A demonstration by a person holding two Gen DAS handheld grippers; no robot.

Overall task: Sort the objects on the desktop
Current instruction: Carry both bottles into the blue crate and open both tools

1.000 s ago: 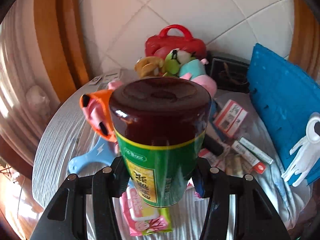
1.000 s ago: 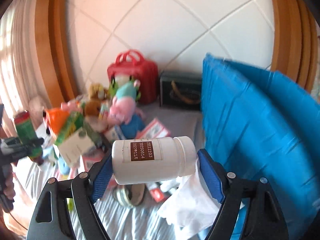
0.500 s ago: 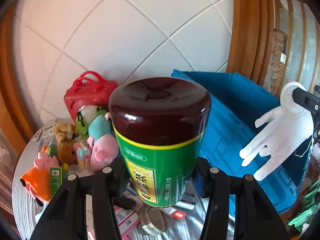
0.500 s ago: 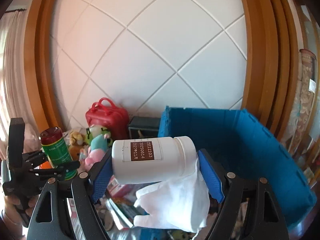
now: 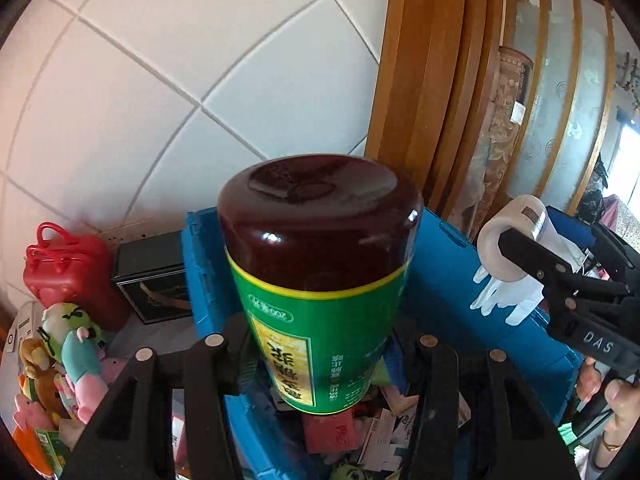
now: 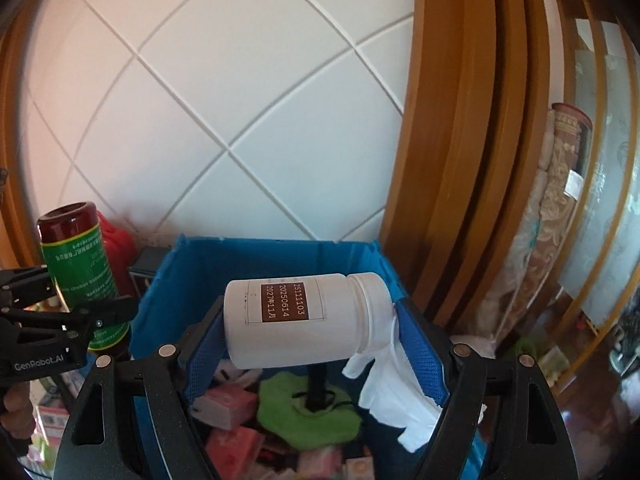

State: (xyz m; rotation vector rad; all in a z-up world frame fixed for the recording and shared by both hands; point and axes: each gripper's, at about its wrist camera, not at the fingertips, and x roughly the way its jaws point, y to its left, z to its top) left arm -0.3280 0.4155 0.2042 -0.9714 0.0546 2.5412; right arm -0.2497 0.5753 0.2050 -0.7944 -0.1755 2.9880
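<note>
Above the blue plastic crate (image 6: pixel 256 258), our left gripper (image 5: pixel 324 354) pinched an upright green-labelled, maroon-capped jar (image 5: pixel 320 280), cap toward twelve o'clock, while our right gripper (image 6: pixel 308 332) clamped a white plastic bottle (image 6: pixel 298 320) lying crosswise, cap toward three o'clock.

Two claws: the left claw (image 5: pixel 324 344) and the right claw (image 6: pixel 316 328). One green jar (image 5: pixel 320 280) with a dark red lid. One white bottle (image 6: pixel 296 320). One white glove (image 6: pixel 396 392). One blue crate (image 6: pixel 256 260). One red case (image 5: pixel 68 268). One black box (image 5: pixel 156 280). One green cloth (image 6: pixel 308 416). Plush toys (image 5: pixel 68 352) at near left, huddled too closely to count.
</note>
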